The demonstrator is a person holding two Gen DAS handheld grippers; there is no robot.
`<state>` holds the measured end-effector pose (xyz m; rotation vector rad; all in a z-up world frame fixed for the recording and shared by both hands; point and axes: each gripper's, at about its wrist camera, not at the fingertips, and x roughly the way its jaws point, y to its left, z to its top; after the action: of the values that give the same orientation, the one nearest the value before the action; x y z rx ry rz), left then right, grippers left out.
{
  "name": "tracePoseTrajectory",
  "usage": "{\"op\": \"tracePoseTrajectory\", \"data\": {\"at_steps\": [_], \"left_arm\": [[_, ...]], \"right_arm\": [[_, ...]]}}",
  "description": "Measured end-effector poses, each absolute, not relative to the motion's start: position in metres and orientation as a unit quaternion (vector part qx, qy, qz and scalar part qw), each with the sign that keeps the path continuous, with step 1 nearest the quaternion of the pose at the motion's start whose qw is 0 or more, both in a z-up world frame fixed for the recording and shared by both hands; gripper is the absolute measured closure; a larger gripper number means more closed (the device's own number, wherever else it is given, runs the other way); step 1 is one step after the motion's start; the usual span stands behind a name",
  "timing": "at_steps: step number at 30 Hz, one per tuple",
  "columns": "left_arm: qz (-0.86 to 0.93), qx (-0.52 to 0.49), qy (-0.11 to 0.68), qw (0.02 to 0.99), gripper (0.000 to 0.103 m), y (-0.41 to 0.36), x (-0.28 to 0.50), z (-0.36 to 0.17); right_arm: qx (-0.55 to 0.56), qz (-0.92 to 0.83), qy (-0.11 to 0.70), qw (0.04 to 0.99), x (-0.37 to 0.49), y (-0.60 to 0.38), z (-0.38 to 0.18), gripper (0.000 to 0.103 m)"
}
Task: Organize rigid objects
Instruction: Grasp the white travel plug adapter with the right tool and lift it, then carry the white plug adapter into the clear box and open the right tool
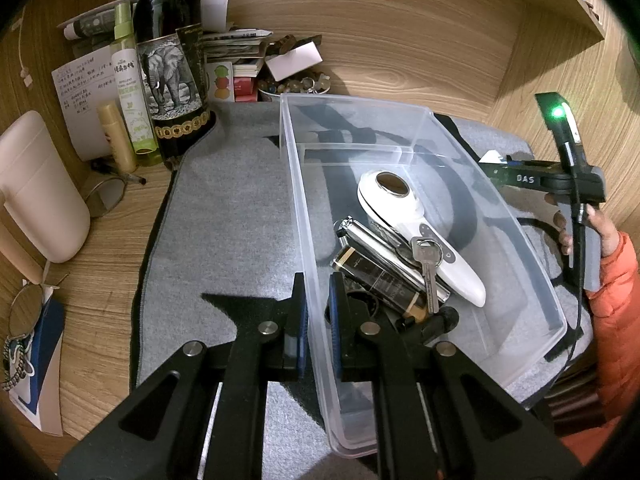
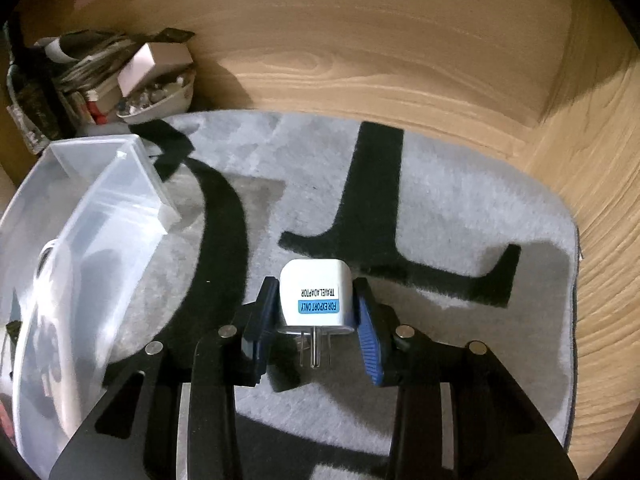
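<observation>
Black linkage arms and blue-padded jaws of the right tool [image 2: 316, 312] fill the foreground, pinching a white travel adaptor [image 2: 314, 294] by its two flanks above a grey mat [image 2: 460, 216] printed with large black shapes, the plug's metal prongs pointing back toward the camera. The adaptor is a small, smooth, rounded cube with a blue label reading "FOR EXPORT ONLY" and black lettering reading "TRAVEL ADAPTOR". Its glossy sides give the pads little to bite on, and the grip appears to sit toward the prong end, so the plug could pivot or slide out on the way to the clear plastic bin [image 1: 420, 132] at the left of the mat. The left tool [image 1: 318, 320], pressed together on the bin's near wall with one jaw inside and one outside, seems to be steadying it; should that hold slip, the light bin could skid on the mat. Inside already lie a white handheld device [image 1: 404, 208], a key [image 1: 428, 264] and a dark bottle with gold bands [image 1: 380, 280], leaving room at the far end. Bottles [image 1: 172, 60] and papers crowd the wooden worktop [image 1: 112, 248] behind.
</observation>
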<state>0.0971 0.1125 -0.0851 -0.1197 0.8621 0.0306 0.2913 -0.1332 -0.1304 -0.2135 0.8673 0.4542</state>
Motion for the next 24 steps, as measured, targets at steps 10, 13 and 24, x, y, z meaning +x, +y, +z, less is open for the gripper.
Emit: {"op": "tracePoseTrajectory", "data": {"at_steps": [10, 13, 24], "left_arm": [[0.015, -0.059, 0.418, 0.907, 0.094, 0.113, 0.097, -0.085], [0.015, -0.059, 0.418, 0.907, 0.094, 0.113, 0.097, -0.085], [0.016, -0.059, 0.418, 0.907, 0.094, 0.113, 0.097, -0.085]], "right_arm": [[-0.111, 0.243, 0.356, 0.895, 0.257, -0.127, -0.085, 0.069], [-0.114, 0.255, 0.336, 0.899, 0.244, -0.121, -0.071, 0.069], [-0.123, 0.307, 0.277, 0.902, 0.192, -0.1, -0.034, 0.069]]}}
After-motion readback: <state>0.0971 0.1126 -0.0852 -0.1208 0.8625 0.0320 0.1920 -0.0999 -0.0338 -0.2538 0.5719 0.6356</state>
